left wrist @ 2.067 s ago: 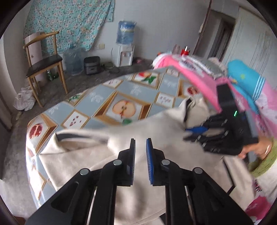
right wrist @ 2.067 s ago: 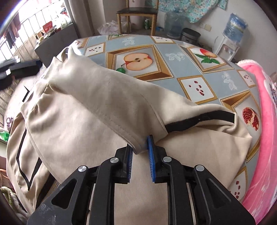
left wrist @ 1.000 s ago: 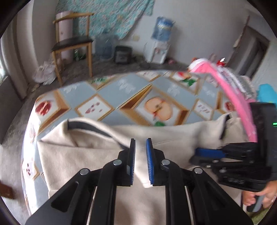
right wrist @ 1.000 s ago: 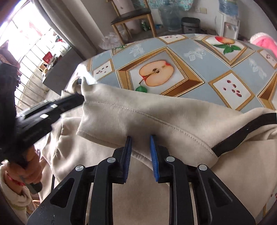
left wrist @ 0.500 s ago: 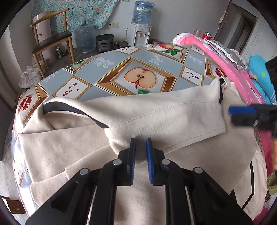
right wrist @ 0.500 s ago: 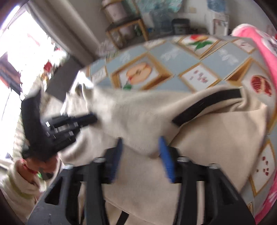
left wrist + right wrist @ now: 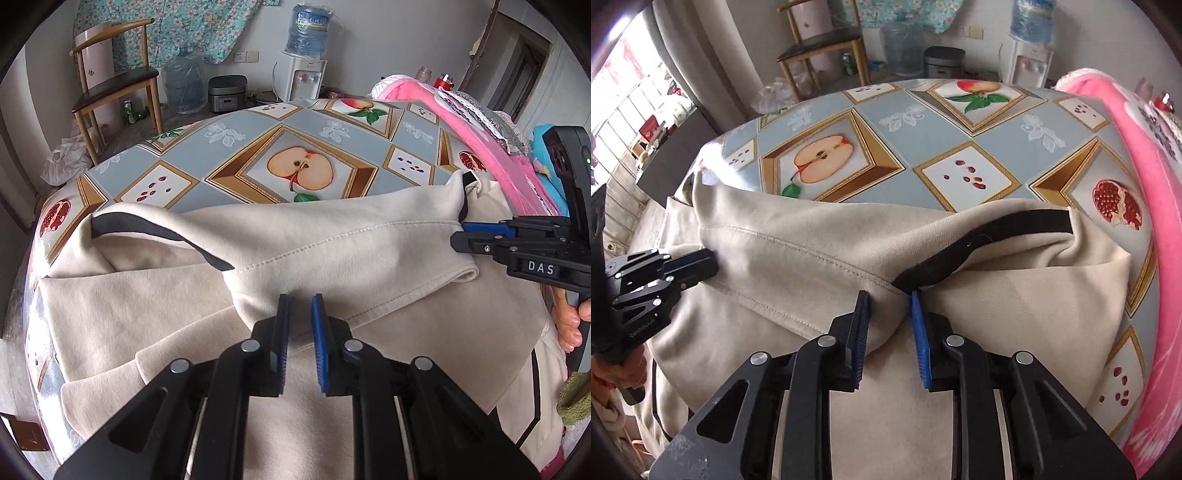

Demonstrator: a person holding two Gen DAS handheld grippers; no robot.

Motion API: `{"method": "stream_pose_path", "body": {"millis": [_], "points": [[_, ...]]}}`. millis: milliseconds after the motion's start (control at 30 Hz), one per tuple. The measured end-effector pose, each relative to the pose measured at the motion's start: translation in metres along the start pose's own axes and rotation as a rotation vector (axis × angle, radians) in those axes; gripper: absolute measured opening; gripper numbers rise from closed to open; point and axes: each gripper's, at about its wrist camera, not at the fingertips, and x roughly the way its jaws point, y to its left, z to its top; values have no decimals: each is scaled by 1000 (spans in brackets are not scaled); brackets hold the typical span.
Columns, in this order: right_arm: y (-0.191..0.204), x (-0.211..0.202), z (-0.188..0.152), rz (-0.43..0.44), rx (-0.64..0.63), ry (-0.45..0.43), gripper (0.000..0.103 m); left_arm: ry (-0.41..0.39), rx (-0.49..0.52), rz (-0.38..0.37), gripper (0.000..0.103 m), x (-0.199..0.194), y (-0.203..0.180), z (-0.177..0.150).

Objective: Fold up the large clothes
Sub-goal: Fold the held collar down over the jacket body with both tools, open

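A large beige garment [image 7: 332, 251] with black trim [image 7: 155, 225] lies on the fruit-print table [image 7: 229, 155], its far part folded back toward me. My left gripper [image 7: 299, 299] is shut on the fold's near edge. In the right wrist view the same garment [image 7: 798, 258] fills the near half of the table [image 7: 923, 136]. There my right gripper [image 7: 888, 299] is closing on the fold beside the black band [image 7: 990, 229], with cloth filling the gap between its pads. Each gripper shows in the other's view, the right gripper [image 7: 461, 238] and the left gripper [image 7: 709, 264].
A pink blanket [image 7: 472, 122] is heaped along the table's right side, also the pink blanket [image 7: 1145, 177]. Beyond the table stand a wooden chair [image 7: 114, 85], a water dispenser [image 7: 303, 77] and a rice cooker [image 7: 227, 92]. A hand [image 7: 569, 321] holds the right gripper's handle.
My right gripper opened wide half a second ago, shifted along the fold toward the black band and closed again. My left gripper brought its fold down onto the garment and kept its hold.
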Motion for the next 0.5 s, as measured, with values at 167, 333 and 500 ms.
{"method": "stream_pose_path", "body": {"millis": [167, 333, 500], "points": [[31, -35, -7, -110, -72, -99, 32, 2, -5, -4, 13, 0, 2, 1], [51, -24, -11, -21, -89, -75, 31, -3, -18, -4, 13, 0, 3, 0], [48, -3, -19, 2, -20, -10, 31, 2, -43, -4, 13, -1, 4, 1]]}}
